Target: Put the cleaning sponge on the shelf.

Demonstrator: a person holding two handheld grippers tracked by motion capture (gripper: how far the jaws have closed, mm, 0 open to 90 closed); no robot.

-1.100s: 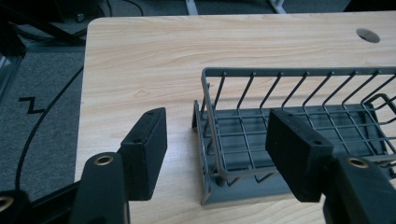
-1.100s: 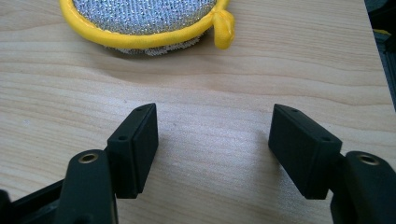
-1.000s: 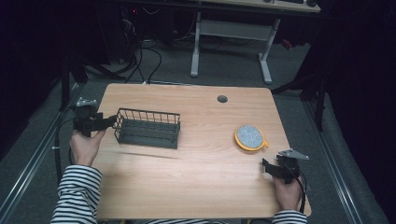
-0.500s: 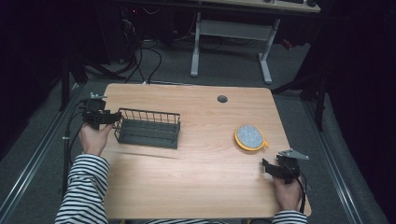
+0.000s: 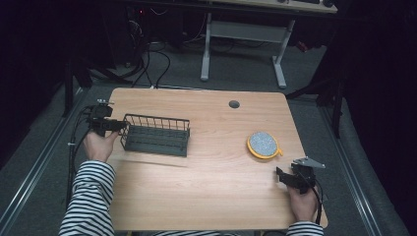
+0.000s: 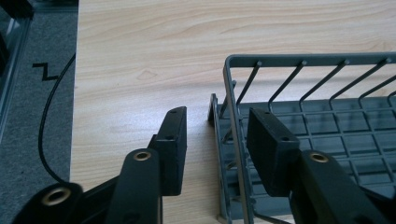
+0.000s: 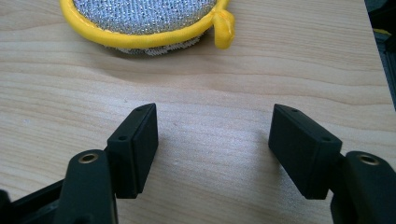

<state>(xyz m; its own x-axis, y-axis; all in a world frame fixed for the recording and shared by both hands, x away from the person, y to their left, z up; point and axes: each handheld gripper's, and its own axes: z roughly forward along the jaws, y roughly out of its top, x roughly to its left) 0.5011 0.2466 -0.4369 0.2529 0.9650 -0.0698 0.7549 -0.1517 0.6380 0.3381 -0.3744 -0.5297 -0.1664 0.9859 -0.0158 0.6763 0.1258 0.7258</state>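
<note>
Left side first: wire dish rack sits on the left half of the wooden table, long side running across, nothing in it. Dark grey coated wire, rigid frame with a grid floor. I'd judge it light and stiff, not fragile, likely to skate on the wood if pushed rather than gripped. Best hold looks like the top rim wire at the short end wall: thin, so the pads need to close nearly all the way, and the rack will want to pivot about a single-point grip.

Left gripper is at that short end now. Jaws part open and straddling the end wall: one pad outside over bare table, the other inside over the rack floor. Gap visible on both sides of the wire, so nothing is clamped yet. In the high view it sits at the rack's left end.

Middle of the table is bare apart from the cable grommet near the far edge.

Right side: round scrubbing pad, silver mesh with yellow trim and a loop, lies flat, well apart from the rack. Soft, very light.

Right gripper hovers low over bare wood just short of the pad, jaws wide open, holding nothing.
</note>
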